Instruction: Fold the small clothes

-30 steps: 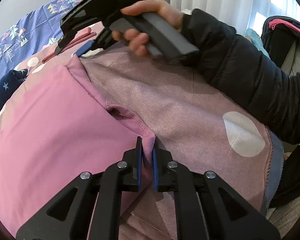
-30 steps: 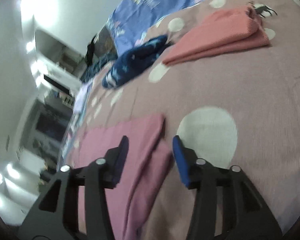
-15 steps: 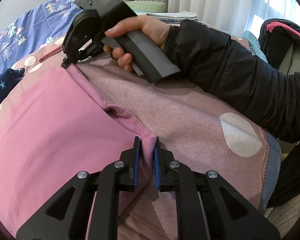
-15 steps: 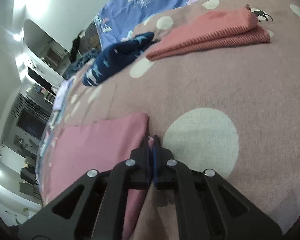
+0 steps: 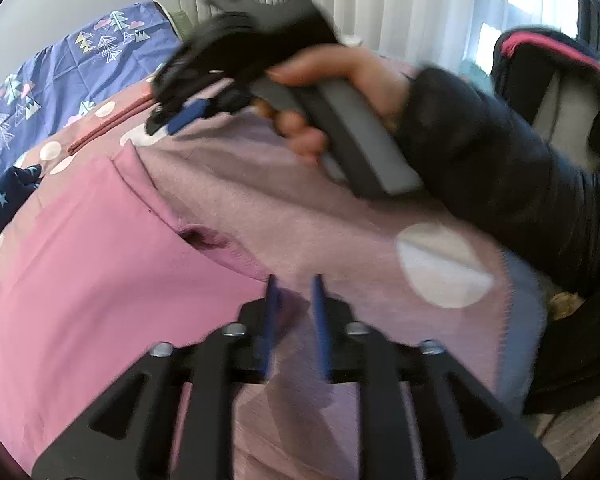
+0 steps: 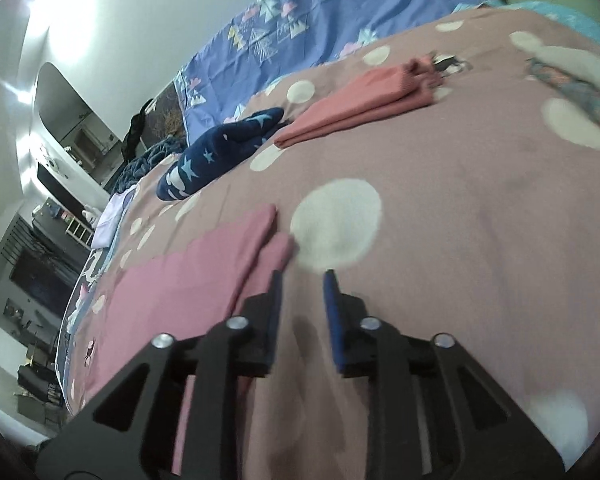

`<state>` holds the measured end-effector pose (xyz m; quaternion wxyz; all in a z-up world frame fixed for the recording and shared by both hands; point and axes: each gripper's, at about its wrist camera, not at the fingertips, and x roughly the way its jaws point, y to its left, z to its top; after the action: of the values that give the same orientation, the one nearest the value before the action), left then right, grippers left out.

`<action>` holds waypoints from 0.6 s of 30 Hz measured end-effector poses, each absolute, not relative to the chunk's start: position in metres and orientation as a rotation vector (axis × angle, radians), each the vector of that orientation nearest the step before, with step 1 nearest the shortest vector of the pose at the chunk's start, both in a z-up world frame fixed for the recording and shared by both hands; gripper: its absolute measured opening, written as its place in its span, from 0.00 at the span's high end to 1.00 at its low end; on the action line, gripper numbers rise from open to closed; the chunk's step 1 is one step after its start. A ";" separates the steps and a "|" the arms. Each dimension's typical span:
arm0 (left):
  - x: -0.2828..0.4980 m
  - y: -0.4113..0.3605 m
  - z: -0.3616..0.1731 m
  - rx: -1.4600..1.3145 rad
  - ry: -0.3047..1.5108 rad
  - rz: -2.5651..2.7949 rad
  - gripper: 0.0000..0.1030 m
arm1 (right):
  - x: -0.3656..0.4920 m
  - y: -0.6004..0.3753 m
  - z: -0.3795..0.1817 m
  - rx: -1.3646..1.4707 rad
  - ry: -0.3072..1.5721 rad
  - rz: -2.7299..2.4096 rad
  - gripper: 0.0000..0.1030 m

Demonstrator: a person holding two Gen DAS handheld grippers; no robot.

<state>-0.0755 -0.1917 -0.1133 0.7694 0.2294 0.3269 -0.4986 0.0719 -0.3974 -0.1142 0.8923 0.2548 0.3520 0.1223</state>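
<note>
Pink garment [image 5: 100, 280]: status, please.

**Inspector:** It lies flat on the bed, on the dusty-mauve bedspread [image 5: 340, 216] with pale dots. In the left wrist view it fills the lower left; a folded edge runs diagonally across it, with a small pucker in the fabric partway along that edge.

**Clerk:** Left claw?

**Inspector:** Left claw [image 5: 294, 300] points down at the near corner of the garment. Its blue pads are parted and opening. The corner sits low between them, but neither pad presses on it.

**Clerk:** Right claw?

**Inspector:** Right claw [image 6: 302, 300] is also opening. Between its pads only bedspread shows. The garment's far corner [image 6: 276, 240] lies just beside the left-hand pad in that view, not gripped. In the left wrist view the same claw [image 5: 180, 116] appears blurred above the garment's far end, held by a hand [image 5: 340, 80] in a dark sleeve [image 5: 500, 168].

**Clerk:** Other items on the bed?

**Inspector:** A folded salmon-coloured garment [image 6: 360, 100] and a navy piece with stars [image 6: 216, 152], side by side, well apart from the pink one. A blue patterned sheet [image 6: 300, 20] lies behind them.
</note>
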 end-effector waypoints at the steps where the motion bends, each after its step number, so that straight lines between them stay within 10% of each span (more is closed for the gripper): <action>1: -0.078 -0.187 -0.109 0.485 0.694 -1.076 0.57 | 0.060 -0.399 -0.111 0.531 0.721 0.238 0.70; 18: -0.071 0.154 -0.084 -0.131 0.654 -0.177 0.35 | -0.033 -0.125 -0.059 -0.179 0.630 0.523 0.34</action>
<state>-0.0708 0.1537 -0.0837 0.9411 -0.0643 0.3205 -0.0866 -0.0328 -0.1253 -0.0589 0.9135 -0.0868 0.3059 0.2537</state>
